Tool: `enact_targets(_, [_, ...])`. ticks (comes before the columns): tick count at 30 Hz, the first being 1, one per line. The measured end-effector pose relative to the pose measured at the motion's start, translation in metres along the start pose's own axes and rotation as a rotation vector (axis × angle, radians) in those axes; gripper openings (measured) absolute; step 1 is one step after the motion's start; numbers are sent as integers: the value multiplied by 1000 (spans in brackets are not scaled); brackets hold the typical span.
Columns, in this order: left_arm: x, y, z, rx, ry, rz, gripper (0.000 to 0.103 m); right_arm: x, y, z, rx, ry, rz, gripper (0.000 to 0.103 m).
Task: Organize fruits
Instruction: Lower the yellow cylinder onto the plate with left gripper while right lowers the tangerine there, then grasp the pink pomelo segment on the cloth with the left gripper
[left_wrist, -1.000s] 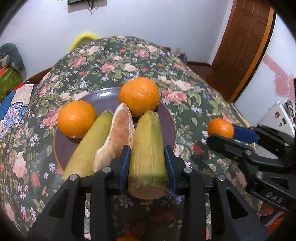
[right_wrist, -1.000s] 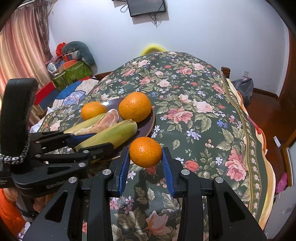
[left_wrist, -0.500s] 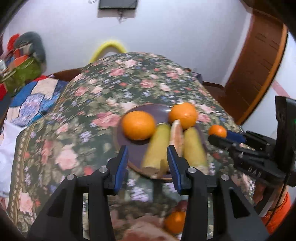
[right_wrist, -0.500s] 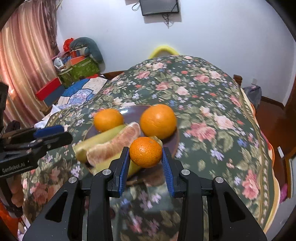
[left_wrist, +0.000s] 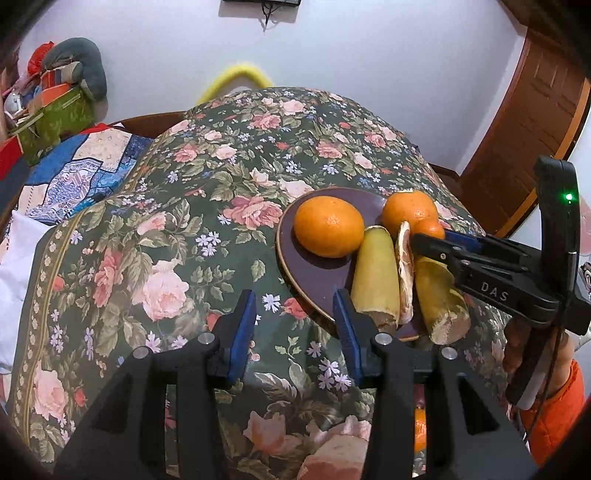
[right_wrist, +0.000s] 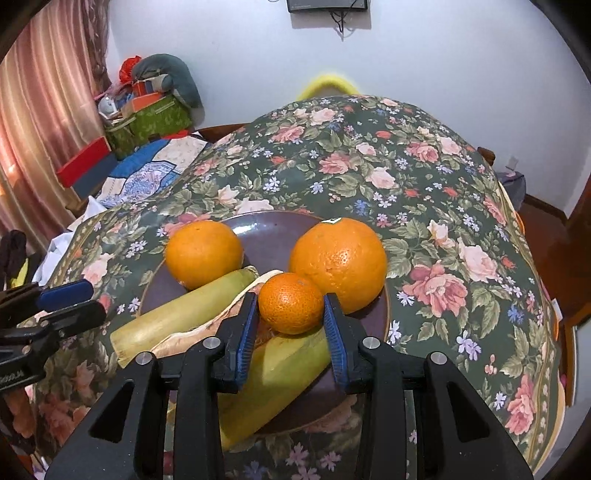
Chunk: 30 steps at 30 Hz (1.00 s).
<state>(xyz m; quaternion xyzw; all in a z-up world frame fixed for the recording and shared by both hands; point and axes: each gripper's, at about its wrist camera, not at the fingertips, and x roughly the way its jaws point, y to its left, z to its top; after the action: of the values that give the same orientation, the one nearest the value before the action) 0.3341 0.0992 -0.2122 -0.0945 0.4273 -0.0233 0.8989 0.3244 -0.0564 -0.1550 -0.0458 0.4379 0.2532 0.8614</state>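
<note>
Right gripper (right_wrist: 290, 325) pinches a small orange (right_wrist: 290, 303) between its blue pads, held over the fruit on the dark plate (right_wrist: 271, 225). Left gripper (left_wrist: 294, 332) hangs spread and empty above the floral cloth (left_wrist: 177, 236). Beyond sit two peel wedges (right_wrist: 184, 310) and two larger oranges (right_wrist: 338, 258).

home | floral tablecloth (right_wrist: 424, 206) | curtain (right_wrist: 40, 122) (pink) | wooden door (left_wrist: 535, 118)

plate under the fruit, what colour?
Dark purple-brown plate with a thin gold rim; clearest in the right wrist view.
</note>
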Motion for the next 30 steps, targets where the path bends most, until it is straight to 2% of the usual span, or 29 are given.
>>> enact_targets(2, [0,-2,0,3,1,3,48,-2,1,0,4,-1,2,42])
enact_targets(8, [-10,-14,-6,20,4,14,49,-22,6,-5,-16,-23,-2,42])
enact_targets(13, [-30,-28,-16,38,-2,23,57,-50,9,-13,-16,-51,9,42])
enact_targets(21, [-60,-51,-47,70,13,44,65,-99,16,-37,-12,-86,17,42])
enact_targets(30, [-68,-69,-81,74,58,79,75,-127,18,-66,8,-86,23,42])
